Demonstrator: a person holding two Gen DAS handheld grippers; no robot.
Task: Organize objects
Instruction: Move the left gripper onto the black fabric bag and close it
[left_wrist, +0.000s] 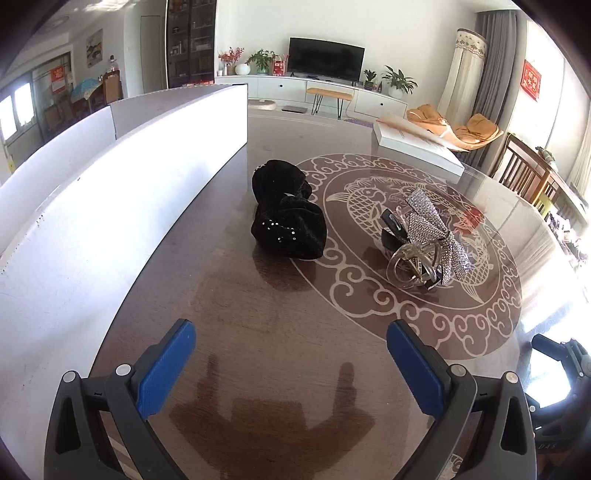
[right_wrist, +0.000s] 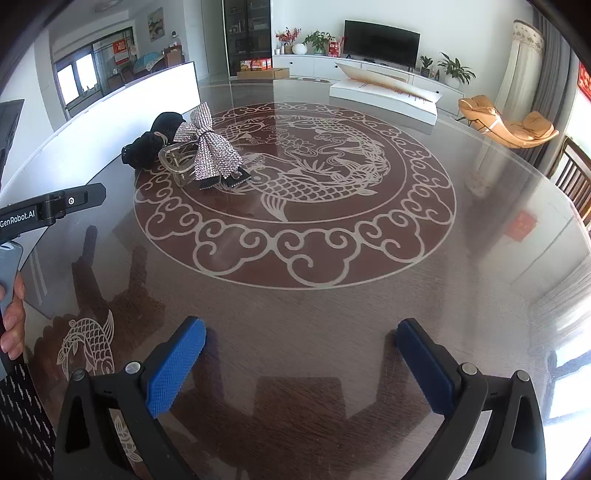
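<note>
Awaiting first pick: left hand-held gripper (left_wrist: 291, 350) and right hand-held gripper (right_wrist: 301, 349) both spread wide and empty; black scrunchie (left_wrist: 286, 214) and rhinestone bow clip (left_wrist: 424, 240) lie mid-tabletop (left_wrist: 277, 332) beside white box (left_wrist: 110, 177), likely their destination.

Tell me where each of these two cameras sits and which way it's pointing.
Left wrist: on the left gripper, facing the black velvet scrunchie beside the white box; open blue fingers show.
Right wrist: on the right gripper, facing across the fish-patterned glass table; open fingers and a hand show.
Shared: scrunchie, rhinestone bow hair clip, box.
</note>
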